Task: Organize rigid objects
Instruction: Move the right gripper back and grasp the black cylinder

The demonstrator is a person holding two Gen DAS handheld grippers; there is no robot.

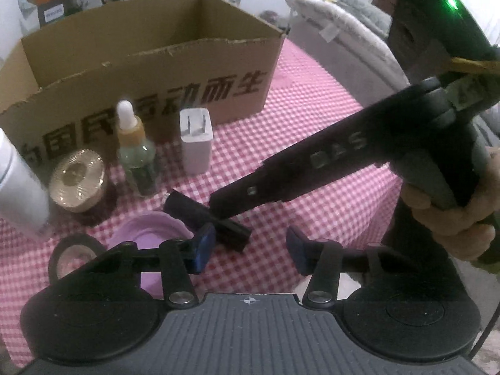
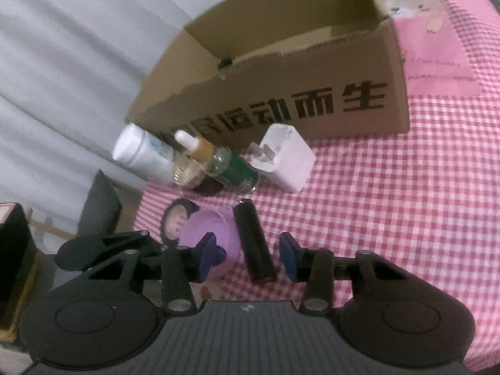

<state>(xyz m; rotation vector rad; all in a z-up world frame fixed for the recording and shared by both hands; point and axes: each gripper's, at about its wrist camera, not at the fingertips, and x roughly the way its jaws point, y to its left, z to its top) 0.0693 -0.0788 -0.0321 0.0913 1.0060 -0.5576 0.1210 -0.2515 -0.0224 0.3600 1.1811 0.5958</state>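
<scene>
The right hand-held gripper [image 2: 253, 254] has its blue pads spread wide on either side of a black cylinder [image 2: 254, 243] lying on the pink checked surface [image 2: 390, 218], without gripping it. The left hand-held gripper [image 1: 250, 250] is also wide open and holds nothing. Behind stand a dropper bottle [image 1: 137, 153], a white charger [image 1: 197, 140], and an open cardboard box [image 1: 156, 93].

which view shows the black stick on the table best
The right wrist view: the black stick lies whole between the open right gripper fingers. In the left wrist view the stick is partly covered by the right gripper's finger.
</scene>
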